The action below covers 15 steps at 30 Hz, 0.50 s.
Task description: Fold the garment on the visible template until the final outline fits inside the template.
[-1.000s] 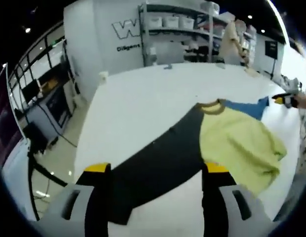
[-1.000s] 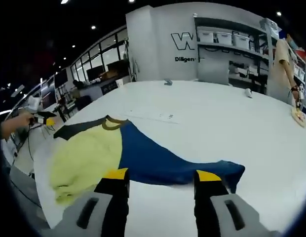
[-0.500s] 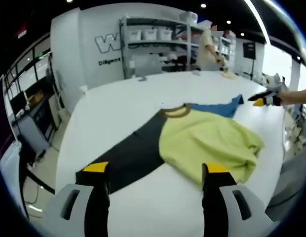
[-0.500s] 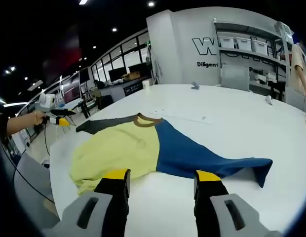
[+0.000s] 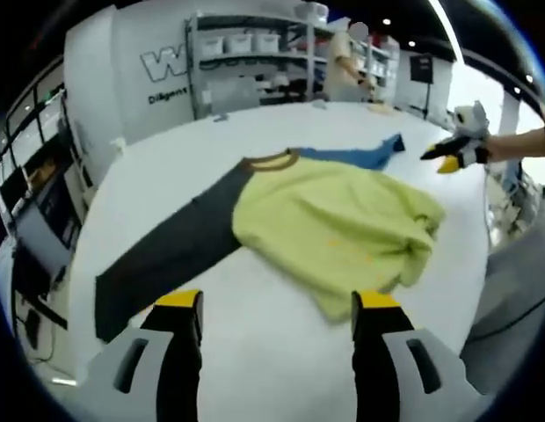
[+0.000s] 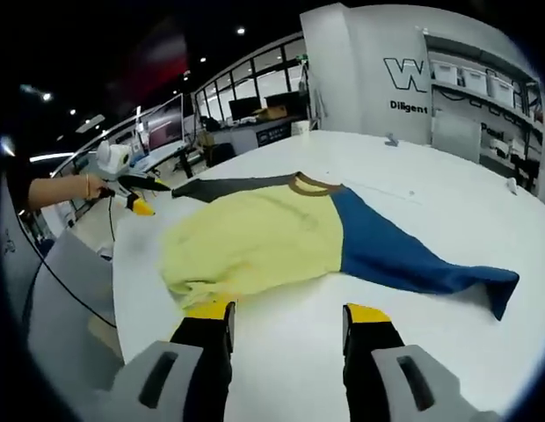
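A long-sleeved garment lies spread on the white table [image 5: 255, 369]. It has a yellow body [image 5: 334, 224], a dark grey sleeve [image 5: 163, 255], a blue sleeve [image 5: 356, 156] and a brown collar [image 5: 271, 162]. The body's hem is rumpled. My left gripper [image 5: 278, 303] hovers open and empty over bare table just short of that hem. In the right gripper view the yellow body [image 6: 255, 237], blue sleeve [image 6: 413, 259] and dark sleeve [image 6: 228, 186] lie ahead. My right gripper [image 6: 288, 312] is open and empty at the hem's edge. Each view shows the other gripper, the right gripper [image 5: 448, 158] and the left gripper [image 6: 123, 183], in a hand.
Shelves with white bins [image 5: 246, 44] and a standing person [image 5: 343, 70] are beyond the table's far side. Desks with monitors [image 6: 246, 110] stand behind. The table's rounded edge [image 6: 123, 308] drops off on the left, with a black cable [image 6: 61, 290] below it.
Both cameras have swung round toward the garment's hem side, so the yellow body now sits in front of each pair of jaws. The garment itself lies as before.
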### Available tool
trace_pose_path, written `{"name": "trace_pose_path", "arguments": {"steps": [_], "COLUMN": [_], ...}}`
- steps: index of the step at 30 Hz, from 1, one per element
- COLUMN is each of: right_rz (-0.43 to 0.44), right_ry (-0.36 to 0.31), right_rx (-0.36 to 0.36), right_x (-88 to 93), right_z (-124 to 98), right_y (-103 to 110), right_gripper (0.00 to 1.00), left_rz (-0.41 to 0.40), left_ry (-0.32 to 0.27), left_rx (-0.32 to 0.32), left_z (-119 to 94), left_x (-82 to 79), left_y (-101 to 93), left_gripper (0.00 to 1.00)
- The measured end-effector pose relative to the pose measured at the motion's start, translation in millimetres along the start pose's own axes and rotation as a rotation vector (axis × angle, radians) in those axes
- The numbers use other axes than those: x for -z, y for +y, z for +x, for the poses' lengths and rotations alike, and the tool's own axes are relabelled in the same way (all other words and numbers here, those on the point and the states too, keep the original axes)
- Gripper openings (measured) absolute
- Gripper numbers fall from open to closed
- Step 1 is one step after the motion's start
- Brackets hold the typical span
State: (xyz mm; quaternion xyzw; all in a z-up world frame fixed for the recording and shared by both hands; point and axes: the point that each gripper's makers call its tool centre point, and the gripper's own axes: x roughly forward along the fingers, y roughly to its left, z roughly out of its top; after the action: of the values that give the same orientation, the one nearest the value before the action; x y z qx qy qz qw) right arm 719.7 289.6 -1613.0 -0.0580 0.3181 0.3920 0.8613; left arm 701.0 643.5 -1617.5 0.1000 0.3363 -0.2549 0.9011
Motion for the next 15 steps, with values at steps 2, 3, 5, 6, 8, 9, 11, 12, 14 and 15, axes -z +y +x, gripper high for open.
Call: {"name": "trace_pose_path", "arguments": {"steps": [2,3,5,6,8,9,11,12,14,15], "right_rz": [-0.015,-0.02,-0.011,-0.006,-0.017,-0.018,-0.012,-0.014,-0.024,-0.027], "right_ry": [0.019,0.026,0.036,0.042,0.073,0.078,0.083,0.09,0.104,0.109], "right_rx": [-0.017,-0.026,-0.038,-0.035,-0.045,-0.05,-0.066,-0.078,-0.098,-0.102], "right_x": [4.3,5.8,12.1,15.8,23.9,26.3,33.6,32.8,36.9,38.4], "right_z": [2.7,3.8,7.3,7.3,10.3,11.1,12.9,13.9,17.1,18.0], "right_y": [9.6,14.1,20.2,23.7,29.5,32.3,40.1,47.7,53.5,54.5], "right_gripper": [0.47,0.47,0.47,0.48,0.48,0.47,0.47,0.47,0.46,0.45], "left_rz": [0.011,0.012,0.017,0.013,0.004,0.024,0.047,0.048,0.045,0.038], "left_ry": [0.024,0.029,0.039,0.048,0.062,0.094,0.121,0.121,0.123,0.122], "left_rx": [0.022,0.026,0.038,0.042,0.056,0.066,0.067,0.071,0.083,0.089], "left_z": [3.1,5.2,7.8,9.9,17.7,15.3,18.9,21.7,23.9,25.9], "left_x": [5.7,9.2,13.5,16.9,28.0,29.5,38.9,40.4,40.4,40.6], "left_y": [-9.4,-9.8,-15.5,-18.6,-21.1,-26.4,-26.4,-29.1,-33.8,-35.9], "left_gripper": [0.63,0.63,0.63,0.62,0.6,0.58,0.53,0.52,0.52,0.52]}}
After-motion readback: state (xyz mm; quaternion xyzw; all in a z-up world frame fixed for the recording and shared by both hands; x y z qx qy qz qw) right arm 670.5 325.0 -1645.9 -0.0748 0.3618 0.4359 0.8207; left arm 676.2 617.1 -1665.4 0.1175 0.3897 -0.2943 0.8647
